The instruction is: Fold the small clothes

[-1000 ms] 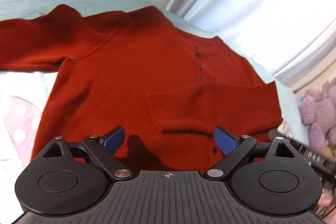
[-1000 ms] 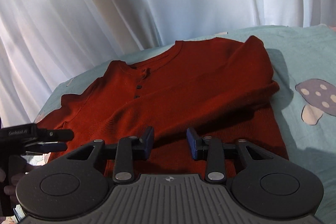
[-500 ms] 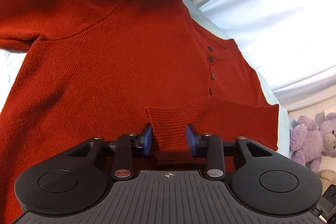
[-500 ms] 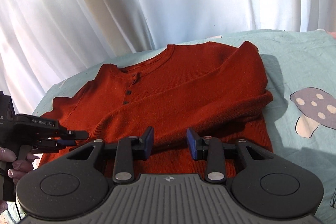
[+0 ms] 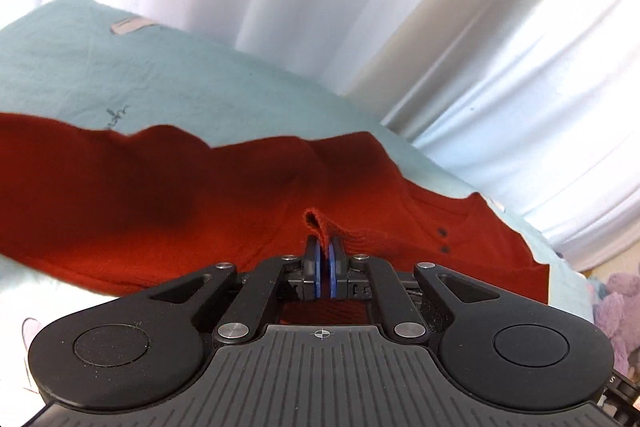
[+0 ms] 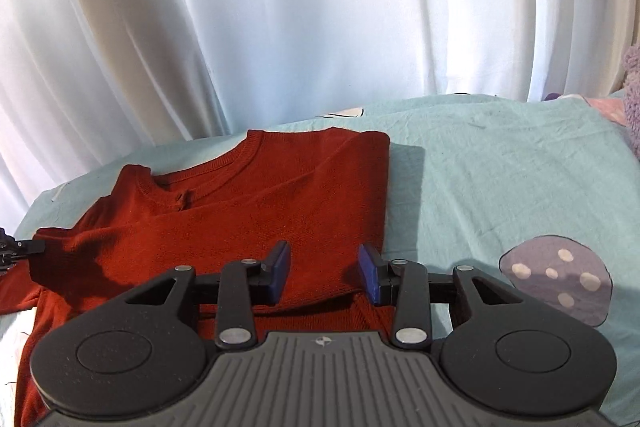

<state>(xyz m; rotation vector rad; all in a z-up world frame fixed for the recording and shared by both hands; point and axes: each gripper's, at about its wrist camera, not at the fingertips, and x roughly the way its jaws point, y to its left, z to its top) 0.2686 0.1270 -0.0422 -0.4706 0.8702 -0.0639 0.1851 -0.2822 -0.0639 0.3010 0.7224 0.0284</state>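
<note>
On the pale teal bedsheet point(image 6: 500, 167), in front of the white curtain point(image 6: 320, 7), lies the red knit sweater point(image 6: 280, 211), spread face up with one sleeve already laid across its chest. You have a soft, limp, light garment here: it will sag and drag from whatever point you lift, and the knit looks likely to stretch if you pull hard, so take it by firm edges such as a ribbed cuff, the hem or a shoulder seam, not mid-panel. Your left gripper point(image 5: 323, 259) has its blue pads pressed together on a small pinch of the ribbed cuff point(image 5: 316, 223), which pokes up as a little loop just past the tips; the tool slants downward over the cloth. Your right gripper point(image 6: 323, 269) slants down over the lower right part of the body, its jaws opening, partly spread, with fabric below the gap but nothing pinched. I judge the hem edge nearest it the sensible next hold.
</note>
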